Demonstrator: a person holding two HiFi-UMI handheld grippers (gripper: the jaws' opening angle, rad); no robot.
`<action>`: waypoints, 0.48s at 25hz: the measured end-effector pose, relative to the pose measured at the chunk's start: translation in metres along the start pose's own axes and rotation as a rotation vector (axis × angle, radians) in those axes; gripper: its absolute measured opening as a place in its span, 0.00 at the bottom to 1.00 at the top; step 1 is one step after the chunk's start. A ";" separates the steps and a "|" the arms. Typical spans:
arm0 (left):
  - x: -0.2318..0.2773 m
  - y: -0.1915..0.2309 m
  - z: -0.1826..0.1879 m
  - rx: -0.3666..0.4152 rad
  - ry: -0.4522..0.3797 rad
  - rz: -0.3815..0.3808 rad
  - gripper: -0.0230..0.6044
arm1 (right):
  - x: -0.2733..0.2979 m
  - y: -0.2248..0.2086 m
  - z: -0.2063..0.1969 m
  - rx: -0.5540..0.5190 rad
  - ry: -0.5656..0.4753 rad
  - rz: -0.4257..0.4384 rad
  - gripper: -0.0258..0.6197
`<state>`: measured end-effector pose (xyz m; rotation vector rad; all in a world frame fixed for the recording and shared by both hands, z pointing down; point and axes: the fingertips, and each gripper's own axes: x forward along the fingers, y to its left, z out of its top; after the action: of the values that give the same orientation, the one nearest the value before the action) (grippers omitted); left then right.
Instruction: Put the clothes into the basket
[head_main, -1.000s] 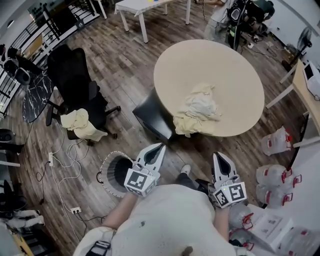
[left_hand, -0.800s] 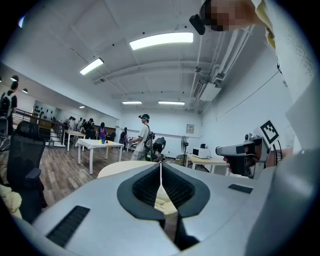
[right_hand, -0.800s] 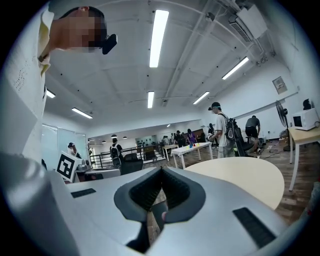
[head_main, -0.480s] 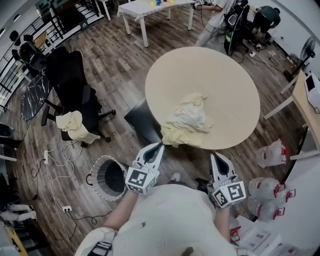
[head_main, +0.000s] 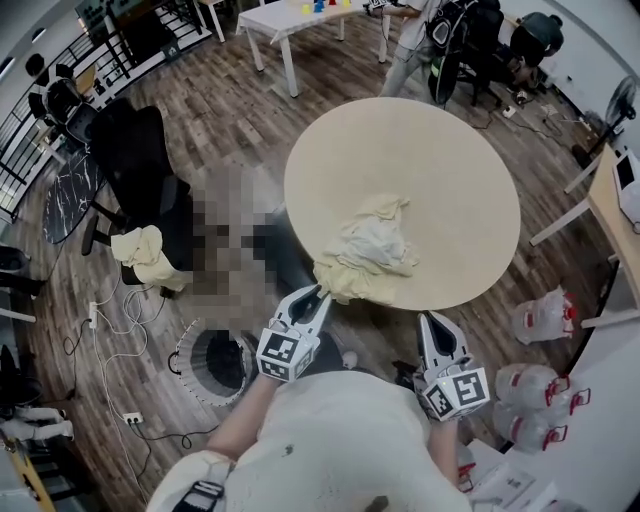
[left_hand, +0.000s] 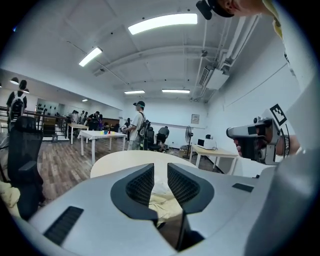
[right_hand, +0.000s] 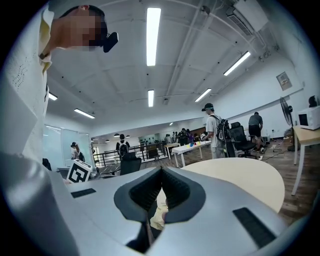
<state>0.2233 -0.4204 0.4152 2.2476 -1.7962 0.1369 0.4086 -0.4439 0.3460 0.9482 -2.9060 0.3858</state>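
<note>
A pile of cream and pale-yellow clothes (head_main: 372, 250) lies on the near edge of the round beige table (head_main: 440, 140), with one fold hanging over the rim. My left gripper (head_main: 320, 291) points at that hanging fold, just short of it. Its jaws have just been opening and stand a little open with nothing between them; the clothes (left_hand: 160, 200) show beyond the gap. My right gripper (head_main: 431, 318) is shut and empty, below the table's edge to the right of the pile. The round mesh basket (head_main: 180, 372) stands on the floor at my lower left.
A black office chair (head_main: 140, 165) with another pale-yellow cloth (head_main: 142, 248) on its seat stands left of the table. Cables (head_main: 110, 330) trail over the wooden floor. Water jugs (head_main: 535, 395) and a plastic bag (head_main: 540, 315) sit at the right. People stand by a white table (head_main: 290, 20) far off.
Both grippers have moved forward to the table; the clothes now lie just ahead of the left gripper's tips. The basket has slid back beside my left arm.
</note>
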 end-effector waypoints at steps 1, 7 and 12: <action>0.006 0.002 -0.002 0.000 0.010 -0.002 0.18 | 0.002 -0.004 0.000 0.002 0.002 -0.006 0.05; 0.052 0.018 -0.015 0.002 0.063 -0.028 0.23 | 0.008 -0.034 0.001 0.017 0.005 -0.081 0.05; 0.094 0.036 -0.032 -0.034 0.158 -0.056 0.25 | 0.023 -0.060 0.007 0.040 0.006 -0.150 0.05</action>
<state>0.2130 -0.5087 0.4728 2.1947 -1.6416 0.2639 0.4253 -0.5052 0.3552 1.1597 -2.8077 0.4373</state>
